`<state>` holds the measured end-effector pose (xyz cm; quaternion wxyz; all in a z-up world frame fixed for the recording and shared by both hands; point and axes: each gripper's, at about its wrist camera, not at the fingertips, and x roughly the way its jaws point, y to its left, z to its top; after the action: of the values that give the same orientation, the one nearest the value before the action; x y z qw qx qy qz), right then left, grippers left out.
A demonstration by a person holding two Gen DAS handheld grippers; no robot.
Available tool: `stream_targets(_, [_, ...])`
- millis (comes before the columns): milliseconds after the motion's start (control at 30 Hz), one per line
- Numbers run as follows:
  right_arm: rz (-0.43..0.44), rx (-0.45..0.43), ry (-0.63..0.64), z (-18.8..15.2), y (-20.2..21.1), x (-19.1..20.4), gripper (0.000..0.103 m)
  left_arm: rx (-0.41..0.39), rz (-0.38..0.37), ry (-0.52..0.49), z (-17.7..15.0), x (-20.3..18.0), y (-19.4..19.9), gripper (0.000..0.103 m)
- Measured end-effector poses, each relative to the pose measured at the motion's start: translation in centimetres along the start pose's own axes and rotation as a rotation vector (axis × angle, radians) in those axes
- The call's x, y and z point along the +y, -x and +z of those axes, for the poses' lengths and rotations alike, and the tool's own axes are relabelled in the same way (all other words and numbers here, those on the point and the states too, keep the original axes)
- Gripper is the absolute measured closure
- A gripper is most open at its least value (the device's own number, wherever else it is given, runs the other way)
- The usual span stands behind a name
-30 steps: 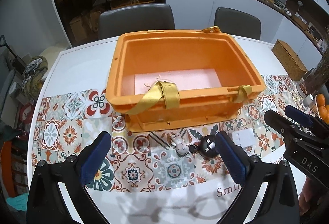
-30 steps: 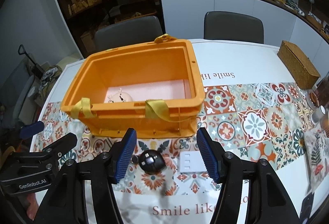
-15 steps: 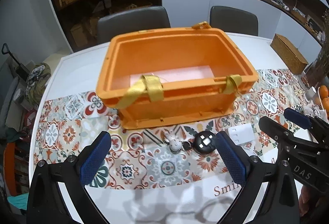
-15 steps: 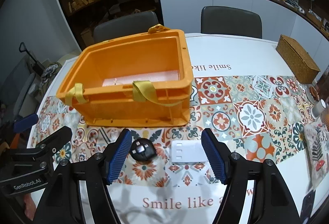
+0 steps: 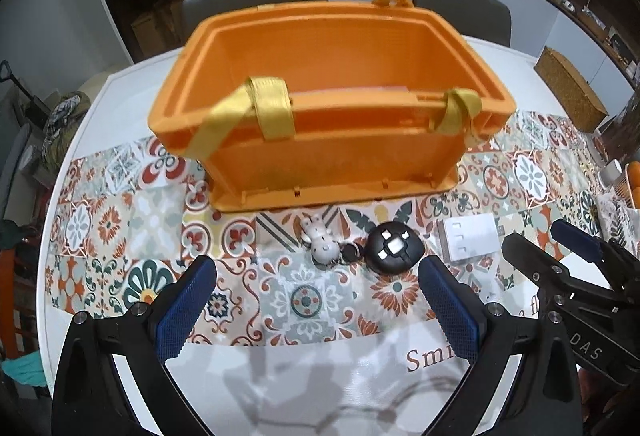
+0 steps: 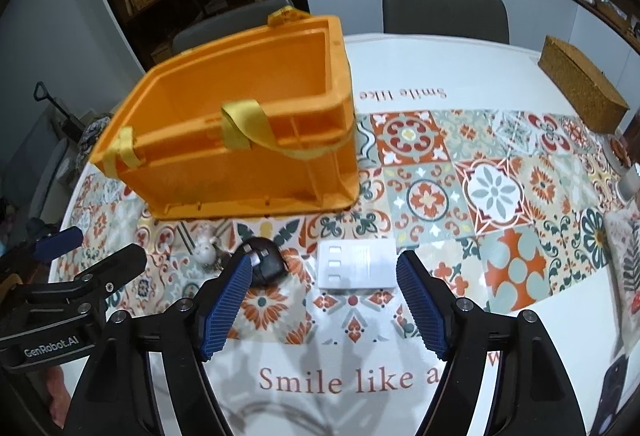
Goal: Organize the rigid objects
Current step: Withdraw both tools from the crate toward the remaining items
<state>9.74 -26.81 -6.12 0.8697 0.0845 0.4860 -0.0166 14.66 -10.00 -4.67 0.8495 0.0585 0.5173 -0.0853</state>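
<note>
An orange crate [image 5: 332, 155] with yellow straps stands on the tiled table runner; it also shows in the right wrist view [image 6: 244, 159]. In front of it lie a small white figurine [image 5: 322, 242], a black ball with white patches [image 5: 394, 248] and a flat white box [image 5: 468, 238]. My left gripper [image 5: 316, 310] is open, low, just short of the figurine and ball. My right gripper [image 6: 322, 304] is open, with the white box [image 6: 356, 264] between its fingers and the ball [image 6: 266, 262] at its left finger.
A woven brown box [image 6: 580, 93] sits at the far right of the table. Two grey chairs [image 5: 256, 1] stand behind the table. Oranges [image 5: 632, 181] and a small cup [image 6: 628, 181] are at the right edge. A phone [image 6: 610, 392] lies at the front right.
Both grippers have dropped lower and moved closer to the objects in front of the crate. The right gripper shifted right, from over the ball to over the white box.
</note>
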Motion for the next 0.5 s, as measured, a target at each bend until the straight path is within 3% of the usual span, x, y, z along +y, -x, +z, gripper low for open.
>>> stream_targets(233, [0.008,0.03,0.016,-0.6,-1.6,-0.6,0.021,0.015,0.034,0.008,-0.9,-0.4,-1.5,0.0])
stream_targets(500, [0.003,0.087,0.008,-1.1,-3.9,-1.6,0.02,0.038,0.066,-0.008,-1.4,-0.6,-3.3,0.0])
